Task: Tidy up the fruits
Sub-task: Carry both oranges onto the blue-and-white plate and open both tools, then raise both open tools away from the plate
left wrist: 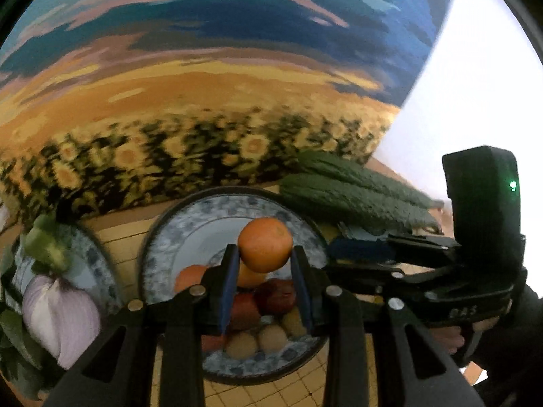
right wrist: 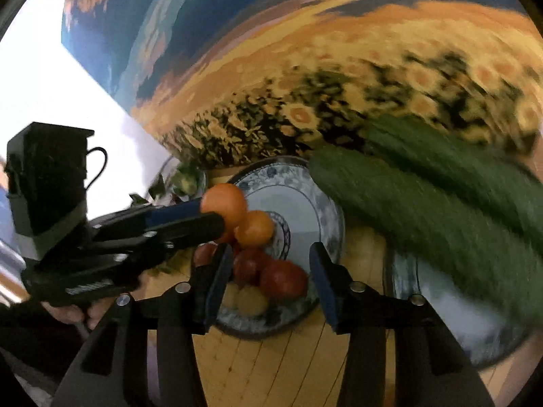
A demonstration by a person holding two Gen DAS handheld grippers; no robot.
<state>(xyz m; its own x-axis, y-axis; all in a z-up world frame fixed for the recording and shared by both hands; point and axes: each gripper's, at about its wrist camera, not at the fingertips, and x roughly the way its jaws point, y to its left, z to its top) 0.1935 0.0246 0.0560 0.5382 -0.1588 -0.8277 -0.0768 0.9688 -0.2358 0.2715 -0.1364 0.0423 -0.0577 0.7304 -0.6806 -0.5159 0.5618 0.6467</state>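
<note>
Blue-padded fingers (left wrist: pixel 231 264) of the left gripper (left wrist: pixel 264 264) are closed on an orange (left wrist: pixel 265 244), which hangs just above the middle plate (left wrist: pixel 176 227). On that plate, under the orange, lie another orange (left wrist: pixel 190 276), red apples (left wrist: pixel 276 296) and small tan fruits (left wrist: pixel 271 337). Left of the plate stands a second plate (left wrist: pixel 98 264) with an onion (left wrist: pixel 57 315), a green pepper (left wrist: pixel 45 244) and leaves. Right of and behind the plate lie two cucumbers (left wrist: pixel 353 200), and the right gripper (left wrist: pixel 359 247) reaches in toward the plate's right rim. A sunflower picture (left wrist: pixel 203 101) stands behind the plate. The counter (left wrist: pixel 258 393) is yellow and tiled.

From the right wrist, the right gripper (right wrist: pixel 269 291) has its fingers (right wrist: pixel 322 288) apart, gripping nothing; the gap between them frames the near part of the plate (right wrist: pixel 305 200), where a red apple (right wrist: pixel 283 279) and tan fruits (right wrist: pixel 251 300) lie. The left gripper (right wrist: pixel 212 218) comes in from the plate's left with the orange (right wrist: pixel 224 203) clamped at its tip, touching or just beside a second orange (right wrist: pixel 254 229) over the plate. The cucumbers (right wrist: pixel 424 210), blurred, lie right of the plate, partly over a third plate (right wrist: pixel 451 325). A hand (right wrist: pixel 74 313) grips the left gripper's handle.
</note>
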